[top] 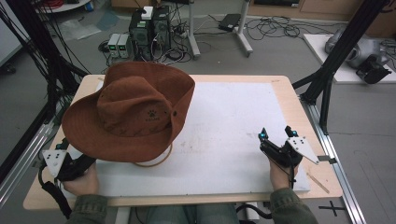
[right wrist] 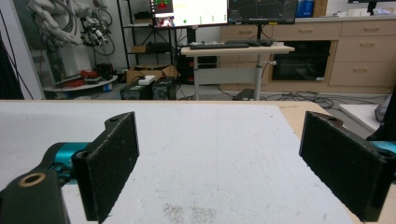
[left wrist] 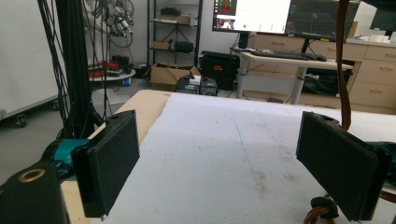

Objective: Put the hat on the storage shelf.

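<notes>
A brown wide-brimmed hat [top: 133, 112] sits over the left half of the white mat [top: 233, 121]. Its brown cord loop [top: 159, 161] lies on the mat below the front brim. My left gripper [top: 77, 163] is at the table's front left corner, its jaws hidden under the brim. In the left gripper view that gripper [left wrist: 219, 140] is open with bare mat between the jaws; the cord [left wrist: 343, 60] hangs by the right jaw and ends in a knot [left wrist: 322, 207]. My right gripper [top: 276, 133] stands open on the mat's right side, well away from the hat, and holds nothing [right wrist: 217, 121].
The wooden table [top: 299, 107] has black frame posts [top: 327, 79] on both sides and aluminium rails along its edges. A thin wooden stick [top: 317, 182] lies near the front right corner. Computer boxes [top: 149, 28] and cables sit on the floor beyond the far edge.
</notes>
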`<state>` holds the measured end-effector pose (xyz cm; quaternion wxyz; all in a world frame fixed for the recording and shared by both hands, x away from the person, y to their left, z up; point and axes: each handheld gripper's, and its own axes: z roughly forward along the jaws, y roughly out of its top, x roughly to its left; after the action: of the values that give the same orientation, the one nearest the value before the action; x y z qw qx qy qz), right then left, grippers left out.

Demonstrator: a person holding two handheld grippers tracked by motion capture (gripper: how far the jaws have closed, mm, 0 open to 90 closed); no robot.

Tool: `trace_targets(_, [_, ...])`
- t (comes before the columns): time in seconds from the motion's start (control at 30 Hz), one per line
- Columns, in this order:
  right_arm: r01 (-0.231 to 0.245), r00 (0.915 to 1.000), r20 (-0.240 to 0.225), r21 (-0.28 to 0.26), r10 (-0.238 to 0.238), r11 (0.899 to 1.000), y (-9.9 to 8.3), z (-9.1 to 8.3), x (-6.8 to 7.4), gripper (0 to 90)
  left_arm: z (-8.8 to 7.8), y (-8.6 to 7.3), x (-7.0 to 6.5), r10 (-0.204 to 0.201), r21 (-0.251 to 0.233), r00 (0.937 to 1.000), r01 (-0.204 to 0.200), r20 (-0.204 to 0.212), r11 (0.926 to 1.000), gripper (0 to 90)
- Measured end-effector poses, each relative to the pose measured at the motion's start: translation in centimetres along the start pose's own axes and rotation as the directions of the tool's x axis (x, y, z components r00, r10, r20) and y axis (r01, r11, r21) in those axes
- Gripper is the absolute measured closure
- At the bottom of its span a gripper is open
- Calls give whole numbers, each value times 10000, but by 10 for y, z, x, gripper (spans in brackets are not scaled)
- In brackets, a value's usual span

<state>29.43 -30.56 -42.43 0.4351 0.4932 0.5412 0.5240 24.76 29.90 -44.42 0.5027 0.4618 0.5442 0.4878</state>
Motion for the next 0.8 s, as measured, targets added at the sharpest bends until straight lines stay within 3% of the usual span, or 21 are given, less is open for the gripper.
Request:
trace_targets(0.3, [31,9999,-105,-5,-31,10000,1,2,6,117,-6,1,8,-149,-34,9996,148,-227,9999,136])
trace_targets(0.8, [-20,9998,-188,142,23,9999,-1,2,5,117,-5,0,8,-159,42,9997,160,-174,9999,136])
